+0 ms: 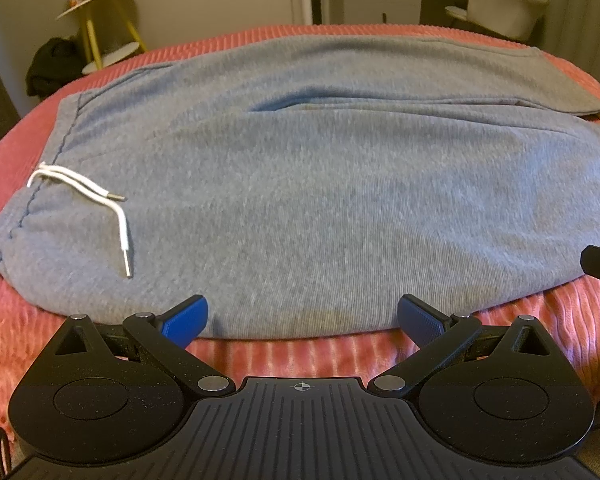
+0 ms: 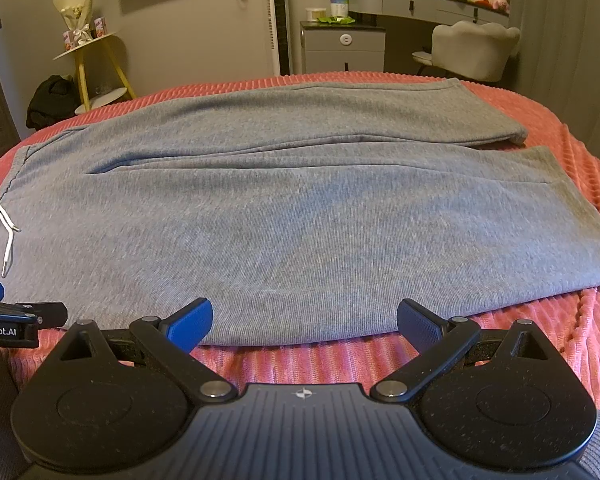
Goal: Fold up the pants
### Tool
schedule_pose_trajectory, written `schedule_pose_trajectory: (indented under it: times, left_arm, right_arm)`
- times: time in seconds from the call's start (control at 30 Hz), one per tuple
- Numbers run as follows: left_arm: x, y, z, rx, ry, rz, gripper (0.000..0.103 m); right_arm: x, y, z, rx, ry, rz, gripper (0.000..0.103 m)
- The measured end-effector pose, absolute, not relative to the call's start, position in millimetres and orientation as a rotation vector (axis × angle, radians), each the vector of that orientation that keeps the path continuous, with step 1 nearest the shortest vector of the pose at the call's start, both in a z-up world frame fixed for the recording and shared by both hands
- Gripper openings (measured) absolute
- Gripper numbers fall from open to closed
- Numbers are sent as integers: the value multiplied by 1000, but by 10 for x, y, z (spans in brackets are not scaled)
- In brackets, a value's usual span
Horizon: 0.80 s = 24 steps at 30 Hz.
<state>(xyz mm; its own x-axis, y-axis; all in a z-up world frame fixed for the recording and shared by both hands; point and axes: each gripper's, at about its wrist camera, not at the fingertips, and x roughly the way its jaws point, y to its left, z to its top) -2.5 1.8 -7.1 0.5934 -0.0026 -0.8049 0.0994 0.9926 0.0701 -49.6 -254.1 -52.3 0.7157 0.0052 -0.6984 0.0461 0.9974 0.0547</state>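
Grey sweatpants (image 1: 320, 184) lie flat across a pink ribbed bedspread (image 1: 292, 360), waistband toward 9 o'clock, leg cuffs toward 3 o'clock. Both legs side by side – far leg at 12–1 o'clock, near leg filling the centre in the right wrist view. White drawstring (image 1: 100, 204) lies on the fabric at about 9 o'clock in the left view, metal tips pointing down toward 7 o'clock; in the right view the same cord sits at the far 9 o'clock edge.

Left gripper (image 1: 302, 320) – jaws spread wide, nothing between them; blue pads (image 1: 188, 320) sit at the near hem of the pants, left pad over the cloth edge, contact cannot be told. Right gripper (image 2: 304, 322) likewise released, fingers wide apart, tips at the near edge of the near leg, empty. Left gripper's blue tip shows at 9 o'clock in the right view, just beside the right one.

Background: yellow-legged side table (image 2: 88, 60) at 10 o'clock, dark bundle (image 2: 52, 100) on the floor near it, grey cabinet (image 2: 342, 48) at 12, pale chair (image 2: 472, 48) at 1–2 o'clock.
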Motion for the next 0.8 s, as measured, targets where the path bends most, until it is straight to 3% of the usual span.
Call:
schedule_pose_trajectory:
  times: [0.8]
  left_arm:
    - [-2, 4, -73, 112, 940, -59, 103]
  right_arm:
    - [-500, -2549, -517, 72, 771, -22, 99]
